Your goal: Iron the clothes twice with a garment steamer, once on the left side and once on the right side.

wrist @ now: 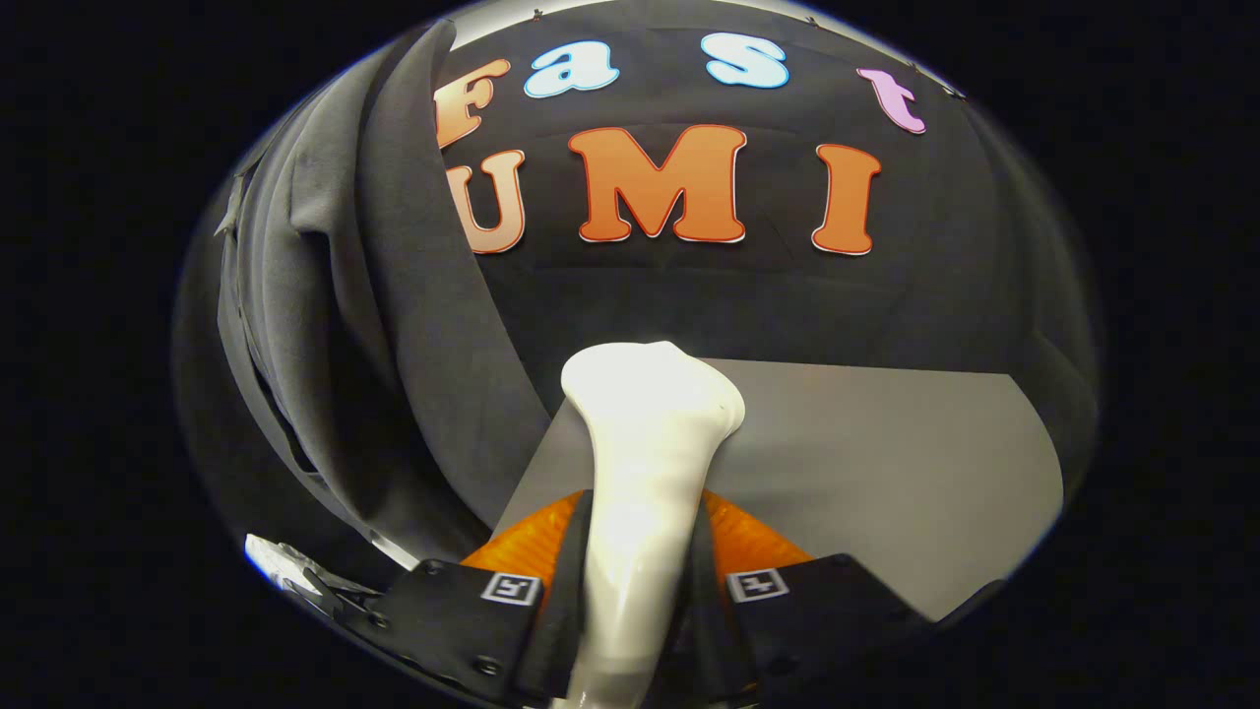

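Grey table (886, 443), white steamer (645, 433) in hand-held gripper (635, 581)

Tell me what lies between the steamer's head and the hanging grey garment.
Nothing: in the gripper view the gripper is shut on the white steamer, and only bare grey tabletop separates it from the garment.

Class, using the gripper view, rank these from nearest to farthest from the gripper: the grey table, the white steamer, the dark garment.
1. Steamer: clamped between the fingers of the gripper, head pointing ahead.
2. Table: just beyond the fingers, under and right of the steamer.
3. Garment: hanging further off, ahead and to the left.
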{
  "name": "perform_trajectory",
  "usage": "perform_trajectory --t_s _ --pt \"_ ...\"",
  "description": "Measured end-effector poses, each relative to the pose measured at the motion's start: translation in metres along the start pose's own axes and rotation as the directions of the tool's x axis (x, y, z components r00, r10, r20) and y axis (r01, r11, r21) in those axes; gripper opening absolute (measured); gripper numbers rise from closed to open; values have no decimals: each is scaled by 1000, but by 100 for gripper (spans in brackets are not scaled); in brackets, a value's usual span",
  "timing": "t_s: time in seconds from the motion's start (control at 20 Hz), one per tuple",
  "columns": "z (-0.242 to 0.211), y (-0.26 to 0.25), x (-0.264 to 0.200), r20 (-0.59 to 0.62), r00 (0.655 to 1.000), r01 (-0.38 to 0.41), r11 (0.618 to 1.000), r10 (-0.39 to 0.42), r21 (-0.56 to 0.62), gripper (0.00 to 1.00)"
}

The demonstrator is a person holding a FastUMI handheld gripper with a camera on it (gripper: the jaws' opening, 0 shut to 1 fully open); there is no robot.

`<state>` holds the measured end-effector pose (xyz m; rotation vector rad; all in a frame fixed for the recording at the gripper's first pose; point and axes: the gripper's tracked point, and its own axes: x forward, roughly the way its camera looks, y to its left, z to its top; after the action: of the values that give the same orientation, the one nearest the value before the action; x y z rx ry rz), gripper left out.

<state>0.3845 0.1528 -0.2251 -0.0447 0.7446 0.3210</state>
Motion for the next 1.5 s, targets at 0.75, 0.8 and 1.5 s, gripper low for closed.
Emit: perform_trajectory --t_s 0.75,0.8,1.5 --pt "73 -7 -128 485 857 216 976 -176 -28 46" --pt "72 3 -142 503 847 210 978 -171 -20 46" --pt "49 107 -272 701 661 300 951 -268 80 46"
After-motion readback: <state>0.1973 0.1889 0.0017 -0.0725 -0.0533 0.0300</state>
